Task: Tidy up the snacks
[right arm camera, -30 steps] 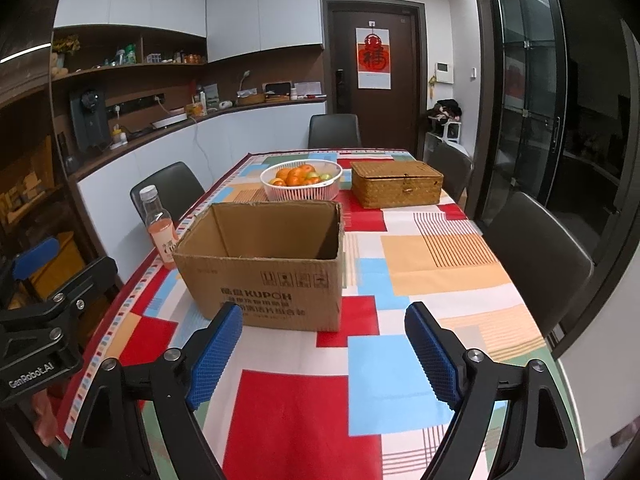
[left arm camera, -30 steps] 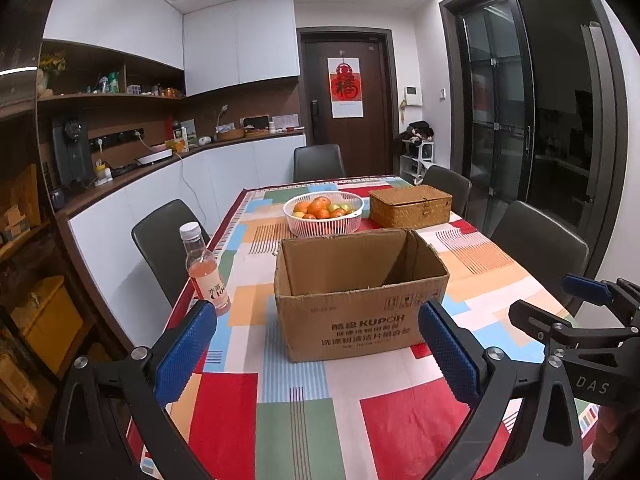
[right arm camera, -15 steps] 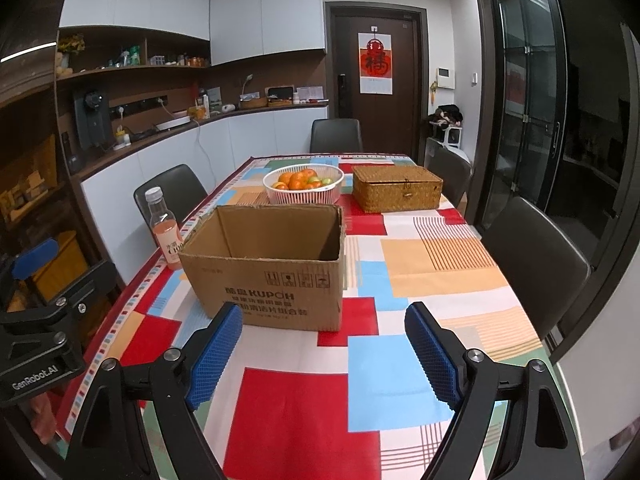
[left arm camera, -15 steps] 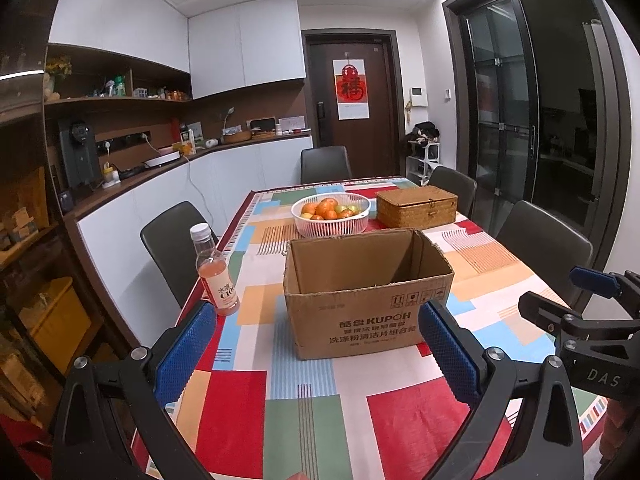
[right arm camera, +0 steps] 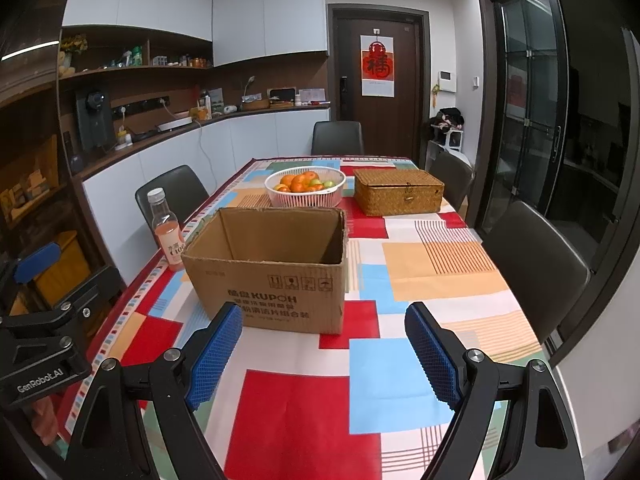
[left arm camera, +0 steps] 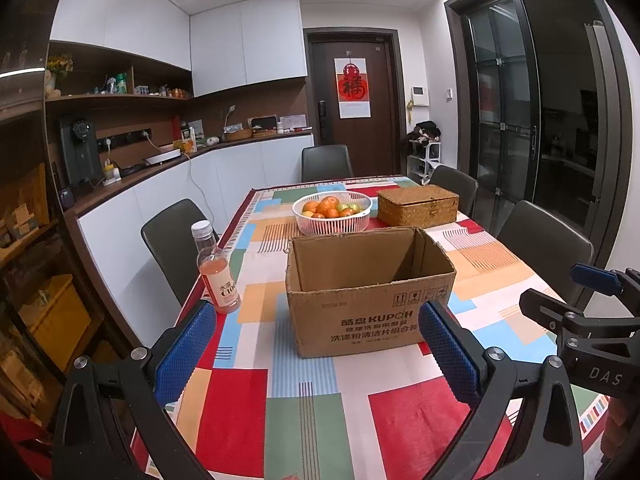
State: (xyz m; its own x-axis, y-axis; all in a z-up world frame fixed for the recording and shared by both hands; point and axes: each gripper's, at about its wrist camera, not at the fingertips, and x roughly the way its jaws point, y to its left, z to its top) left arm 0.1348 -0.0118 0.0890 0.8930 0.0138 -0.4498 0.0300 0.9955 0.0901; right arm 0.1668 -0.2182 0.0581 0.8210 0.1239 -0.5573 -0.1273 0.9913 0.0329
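1. Both grippers are hovering over the near end of the desk [left arm camera: 320, 420], which is covered with a patchwork cloth of red, blue, green and orange blocks; the left gripper [left arm camera: 316, 344] and the right gripper [right arm camera: 324, 348] are each showing their jaws spread wide and holding nothing.
2. The open brown cardboard box [left arm camera: 368, 292] is sitting in the middle of the desk just beyond the jaws, with its top open; the part of its inside that shows is looking empty.
3. A clear plastic bottle of pink drink with a white cap [left arm camera: 216, 268] is standing upright just left of the box, close to the desk's left edge.
4. A white slotted basket of oranges and green fruit [left arm camera: 332, 212] and a closed woven wicker chest [left arm camera: 418, 205] are lying side by side on the far side of the box.
5. Judging by this, the sorting is barely beginning: nothing is in hand and nothing is visibly packed.
6. The near cloth and the desk's right half are lying open for moving; the bottle's spot by the left edge is calling for a careful approach, and dark chairs are crowding both sides.
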